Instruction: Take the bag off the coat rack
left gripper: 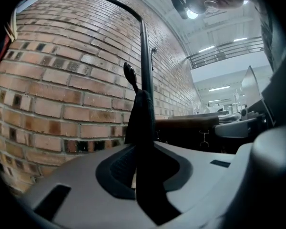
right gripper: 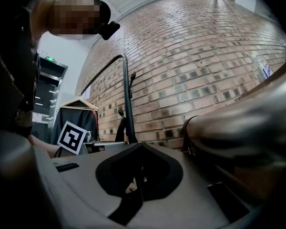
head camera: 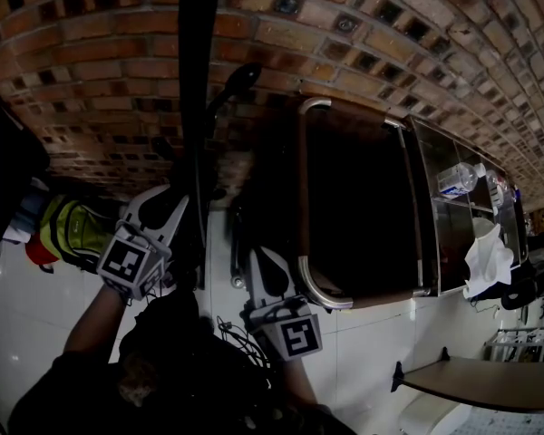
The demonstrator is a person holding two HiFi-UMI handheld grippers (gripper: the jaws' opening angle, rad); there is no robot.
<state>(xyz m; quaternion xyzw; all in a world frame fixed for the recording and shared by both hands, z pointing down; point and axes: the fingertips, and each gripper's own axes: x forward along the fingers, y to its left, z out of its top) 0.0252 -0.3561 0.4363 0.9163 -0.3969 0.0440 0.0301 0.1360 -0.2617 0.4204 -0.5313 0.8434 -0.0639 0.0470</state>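
The black coat rack pole (head camera: pixel 198 107) stands against the brick wall, with a knobbed hook (head camera: pixel 240 78) on its right. In the left gripper view a black bag strap (left gripper: pixel 142 113) hangs from that hook (left gripper: pixel 129 74) and runs down between the jaws. My left gripper (head camera: pixel 168 208) (left gripper: pixel 142 168) is shut on the strap, right beside the pole (left gripper: pixel 145 70). My right gripper (head camera: pixel 258 259) (right gripper: pixel 138 185) sits just right of the pole, jaws shut; nothing clear shows between them. The bag's body is lost in the dark area below the hook.
A brown case with a curved metal rail (head camera: pixel 301 198) (right gripper: pixel 238 128) is close on the right. A water bottle (head camera: pixel 458 179) and a white plastic bag (head camera: pixel 486 256) lie further right. Yellow-green gear (head camera: pixel 68 229) sits left, and a dark garment on a hanger (right gripper: pixel 78 116) hangs behind.
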